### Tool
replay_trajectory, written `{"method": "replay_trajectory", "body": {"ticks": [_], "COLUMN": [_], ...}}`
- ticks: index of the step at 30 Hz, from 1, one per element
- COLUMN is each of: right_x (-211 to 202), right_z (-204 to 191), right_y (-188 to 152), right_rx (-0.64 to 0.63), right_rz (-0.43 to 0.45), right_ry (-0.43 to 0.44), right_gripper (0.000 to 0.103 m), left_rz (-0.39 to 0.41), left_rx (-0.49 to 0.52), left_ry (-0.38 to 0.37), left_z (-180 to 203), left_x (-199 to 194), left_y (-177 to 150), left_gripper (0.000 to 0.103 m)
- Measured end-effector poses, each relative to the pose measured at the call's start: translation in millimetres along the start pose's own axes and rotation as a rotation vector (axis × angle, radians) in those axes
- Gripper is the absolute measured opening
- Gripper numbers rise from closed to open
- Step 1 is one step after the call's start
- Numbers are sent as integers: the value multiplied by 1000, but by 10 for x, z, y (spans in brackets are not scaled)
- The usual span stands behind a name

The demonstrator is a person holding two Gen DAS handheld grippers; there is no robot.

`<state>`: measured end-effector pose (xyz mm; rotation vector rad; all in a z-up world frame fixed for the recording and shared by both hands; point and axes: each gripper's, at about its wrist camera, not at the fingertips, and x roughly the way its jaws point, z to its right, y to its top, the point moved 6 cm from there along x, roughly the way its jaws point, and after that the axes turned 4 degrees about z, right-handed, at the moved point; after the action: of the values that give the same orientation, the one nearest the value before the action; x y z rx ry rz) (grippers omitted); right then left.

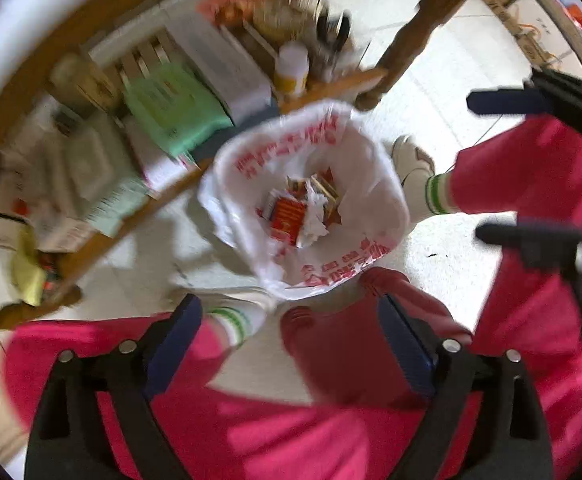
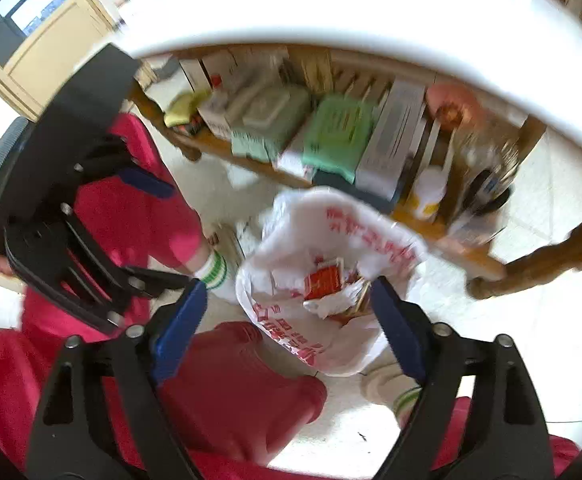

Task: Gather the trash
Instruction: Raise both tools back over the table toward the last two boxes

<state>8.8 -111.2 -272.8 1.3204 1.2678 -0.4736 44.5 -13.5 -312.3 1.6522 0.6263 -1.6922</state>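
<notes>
A trash bin lined with a white plastic bag with red print stands on the floor between the person's feet; it also shows in the right wrist view. Inside lie a red carton, crumpled white paper and other scraps. My left gripper is open and empty, above the near rim of the bin. My right gripper is open and empty, above the bin; it also shows at the right of the left wrist view. The left gripper shows at the left of the right wrist view.
A wooden table's low shelf holds boxes, green packets and a white bottle behind the bin. A table leg stands to the bin's right. The person's red trouser legs and a red stool flank the bin.
</notes>
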Motion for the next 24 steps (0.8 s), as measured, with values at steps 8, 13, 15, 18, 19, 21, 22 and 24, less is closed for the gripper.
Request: {"method": "replay_trajectory", "body": {"ticks": [8,13,15,18,19,21,22,24], "right_x": [-1227,-1636,-1775,-1903,-1949,-2000,-2013,-2021], "right_z": [217,334,359,382,419,459,500,552], "right_y": [965,1625,1925,2271,2355,2541,2615,2730], "right_rx": [224,295,293,321,335,355,365,392], "right_rz": [138,172,188,192,195,188,184,177], "right_ry": [-18,-51,-86,-69,-62,-62,-66,-83], "right_gripper": [96,96,96,96,96,96,96,96], "left_rz": [243,283,290,282,270,259,250,231], "left_rx": [176,247,291,415,472,540,579,636], "left_ry": [207,278,275,276,273,276,273,260], "left_z": [-543,-896,-963,-996,-977,-964,-950,-934], "left_x": [-1690,-2318,-2461,-2573,-2579,-2553,-2537,-2476], "left_y": [654,1314,1511,1752,1839,1928,1980,2055], "left_gripper": [95,95,95,95,95,95,95,95]}}
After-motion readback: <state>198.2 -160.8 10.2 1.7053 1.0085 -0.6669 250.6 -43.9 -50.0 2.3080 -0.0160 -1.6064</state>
